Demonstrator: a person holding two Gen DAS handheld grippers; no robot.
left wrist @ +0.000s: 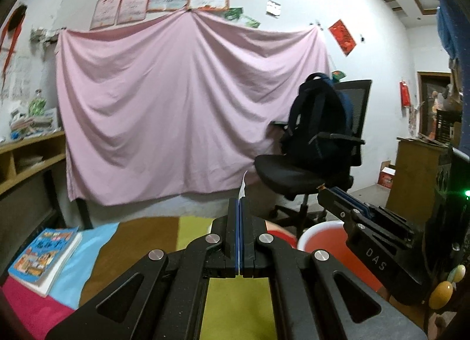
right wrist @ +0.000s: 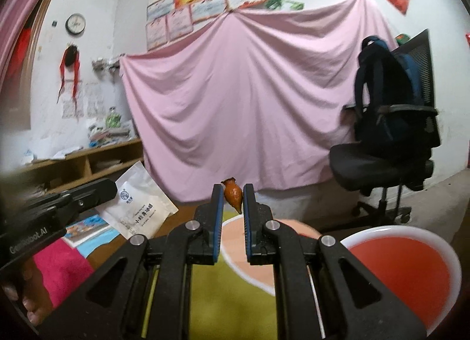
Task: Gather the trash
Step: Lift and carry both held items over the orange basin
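Note:
My left gripper (left wrist: 239, 202) is shut on a thin white packet; only its edge (left wrist: 242, 187) shows above the fingertips. In the right wrist view the same white printed packet (right wrist: 144, 207) hangs flat from the left gripper (right wrist: 111, 190) at the left. My right gripper (right wrist: 232, 193) is shut on a small orange-brown scrap (right wrist: 233, 194) held between the blue pads. A red bin with a white rim (right wrist: 405, 269) stands low at the right, also seen in the left wrist view (left wrist: 326, 240). Both grippers are held above the colourful mat (right wrist: 232, 296).
A black office chair with a dark backpack (left wrist: 320, 134) stands to the right. A pink sheet (left wrist: 188, 110) hangs on the back wall. A children's book (left wrist: 44, 257) lies on the mat at the left. A wooden shelf with papers (right wrist: 88, 160) runs along the left.

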